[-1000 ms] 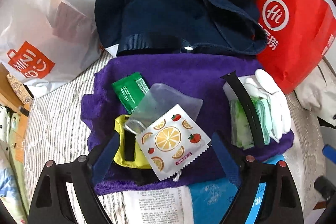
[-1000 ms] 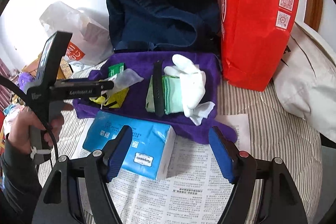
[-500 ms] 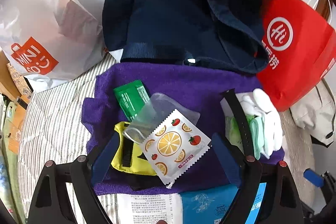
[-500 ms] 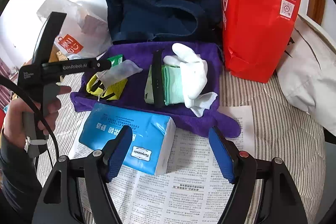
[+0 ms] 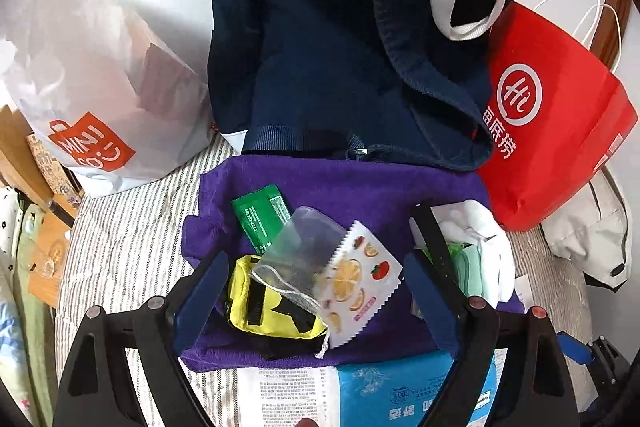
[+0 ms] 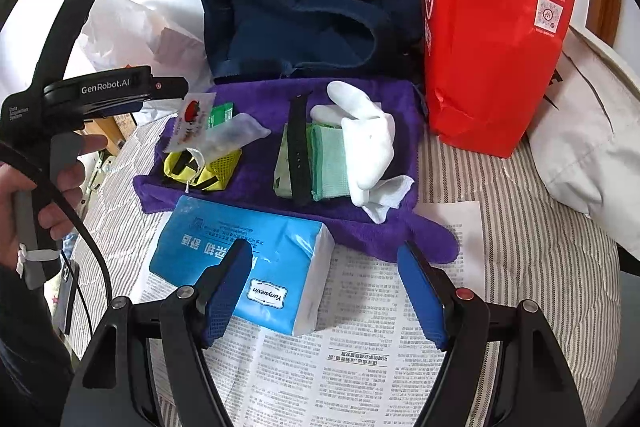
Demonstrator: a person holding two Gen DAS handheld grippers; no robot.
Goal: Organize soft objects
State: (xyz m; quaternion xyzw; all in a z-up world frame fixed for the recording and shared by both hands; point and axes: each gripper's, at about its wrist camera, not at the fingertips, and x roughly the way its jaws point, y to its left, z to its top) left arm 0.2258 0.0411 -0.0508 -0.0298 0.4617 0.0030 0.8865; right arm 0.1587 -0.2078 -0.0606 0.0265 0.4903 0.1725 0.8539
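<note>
Clutter remains unsorted on a purple towel (image 6: 352,227) on the striped bed: fruit-print sachet (image 5: 360,279), mesh pouch (image 5: 296,251), then white gloves (image 6: 368,147). Left gripper (image 5: 316,291) hovers spread above the sachet; right gripper (image 6: 324,291) waits wide apart, empty.

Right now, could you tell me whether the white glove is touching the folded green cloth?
Touching: in the right wrist view the white glove lies draped over the right side of the green cloth, covering its edge with no gap.
</note>
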